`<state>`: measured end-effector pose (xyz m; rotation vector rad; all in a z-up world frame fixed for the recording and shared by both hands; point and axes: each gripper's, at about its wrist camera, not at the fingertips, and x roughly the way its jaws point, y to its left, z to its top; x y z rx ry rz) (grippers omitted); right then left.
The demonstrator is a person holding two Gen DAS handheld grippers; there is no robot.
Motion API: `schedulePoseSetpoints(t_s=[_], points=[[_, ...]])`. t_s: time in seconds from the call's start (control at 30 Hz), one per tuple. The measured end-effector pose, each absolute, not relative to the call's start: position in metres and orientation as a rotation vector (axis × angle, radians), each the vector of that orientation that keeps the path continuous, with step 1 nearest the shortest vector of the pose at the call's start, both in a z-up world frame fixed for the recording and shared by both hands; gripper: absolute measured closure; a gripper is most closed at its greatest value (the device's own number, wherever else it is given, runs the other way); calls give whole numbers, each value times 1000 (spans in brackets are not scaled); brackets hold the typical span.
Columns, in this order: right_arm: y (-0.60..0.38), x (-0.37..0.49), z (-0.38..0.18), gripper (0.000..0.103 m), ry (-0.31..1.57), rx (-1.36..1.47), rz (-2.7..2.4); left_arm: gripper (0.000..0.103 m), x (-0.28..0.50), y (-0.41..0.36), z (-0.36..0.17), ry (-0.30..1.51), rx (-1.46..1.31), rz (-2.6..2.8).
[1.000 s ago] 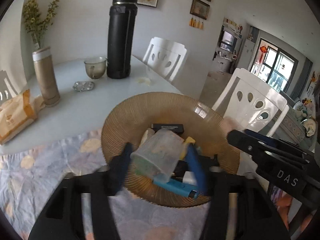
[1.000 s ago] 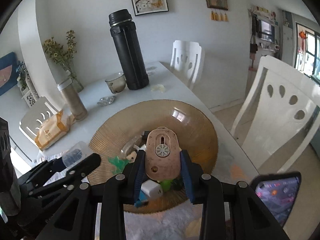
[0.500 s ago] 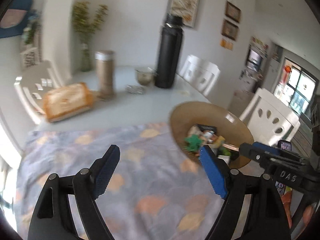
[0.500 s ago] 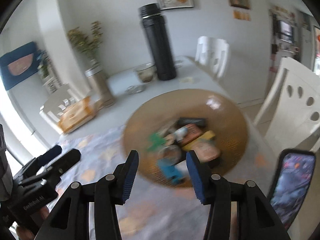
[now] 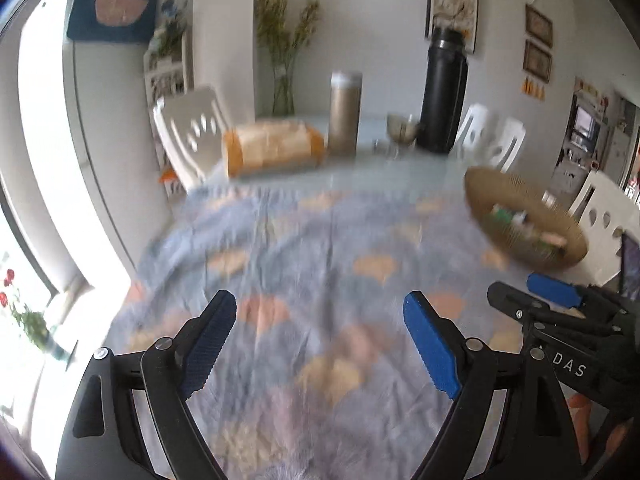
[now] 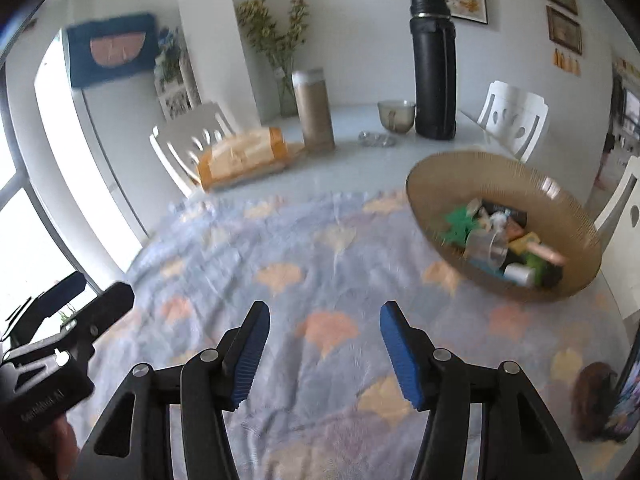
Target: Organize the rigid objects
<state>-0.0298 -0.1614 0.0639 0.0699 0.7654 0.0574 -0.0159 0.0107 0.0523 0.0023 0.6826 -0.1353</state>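
A ribbed amber bowl (image 6: 560,216) stands on the table at the right and holds several small objects: a clear plastic box (image 6: 486,246), a green piece (image 6: 460,224) and a pinkish oval item (image 6: 546,254). The same bowl (image 5: 500,188) looks blurred at the right edge of the left wrist view. My left gripper (image 5: 320,312) hovers over the blue leaf-print cloth (image 5: 304,248), its jaws opening with nothing between them. My right gripper (image 6: 322,322) hangs over the cloth left of the bowl, jaws also opening and empty.
Across the far end of the pale table stand a black flask (image 6: 434,68), a small bowl (image 6: 396,114), a tan cylinder (image 6: 314,110) and an orange bread bag (image 6: 244,156). White chairs (image 6: 516,118) ring the table. A phone (image 6: 628,396) sits at the right edge.
Both grippers let go of their objects in the bowl, the clear box and the pinkish oval item, then opened and swung left away from it over the cloth.
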Motion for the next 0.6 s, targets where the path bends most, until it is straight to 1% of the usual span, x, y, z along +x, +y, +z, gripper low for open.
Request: schedulePoseSetpoints(t_s=[0.1, 0.2, 0.33, 0.43, 0.5, 0.53, 0.6], points=[[-157, -26, 35, 47, 808, 42, 48, 18, -10, 12, 24, 730, -14, -132], [-159, -22, 14, 47, 859, 40, 34, 18, -7, 8, 8, 772, -22, -128], [-160, -26, 4, 47, 875, 58, 38, 18, -20, 2, 11, 728, 24, -110], [-160, -32, 7, 47, 848, 43, 27, 18, -27, -4, 14, 694, 63, -100], [-160, -34, 9, 47, 832, 39, 18, 16, -27, -7, 14, 695, 80, -112], [-160, -36, 10, 46, 827, 38, 11, 15, -26, -8, 14, 700, 82, -116], [-160, -36, 10, 41, 822, 38, -3, 12, -25, -7, 14, 710, 77, -114]])
